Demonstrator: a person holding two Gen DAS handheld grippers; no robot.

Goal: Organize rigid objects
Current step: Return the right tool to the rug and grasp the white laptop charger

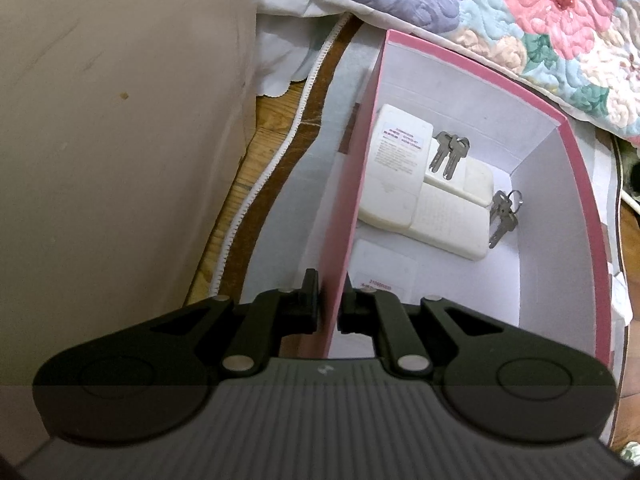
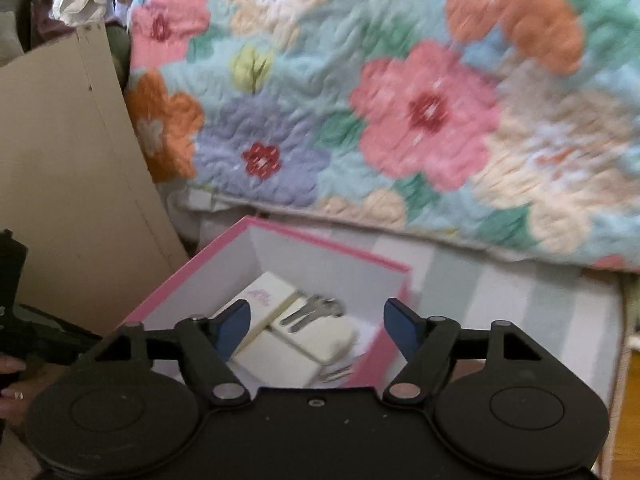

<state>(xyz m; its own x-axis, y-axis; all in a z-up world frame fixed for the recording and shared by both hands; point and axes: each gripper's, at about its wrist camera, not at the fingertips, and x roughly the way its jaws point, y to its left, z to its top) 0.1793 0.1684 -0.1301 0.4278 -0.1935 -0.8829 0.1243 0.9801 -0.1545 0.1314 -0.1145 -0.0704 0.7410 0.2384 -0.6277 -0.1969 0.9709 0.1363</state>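
A pink box (image 1: 576,184) on the floor beside a quilt (image 2: 400,100) already holds white adapters (image 1: 400,176) and two key sets (image 1: 448,152). The left gripper (image 1: 329,304) pinches the box's near wall, steadying it. The right gripper (image 2: 316,328) hovers above, jaws apart and empty. Whether anything remains to pack cannot be seen

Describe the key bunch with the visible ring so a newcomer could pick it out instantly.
Find the pink box with white inner walls, beside the floral quilt. White chargers lie inside with two key bunches. The ringed key bunch lies at the chargers' right edge, near the box wall, a metal ring showing at its top, whereas the other key bunch rests on top of the chargers.
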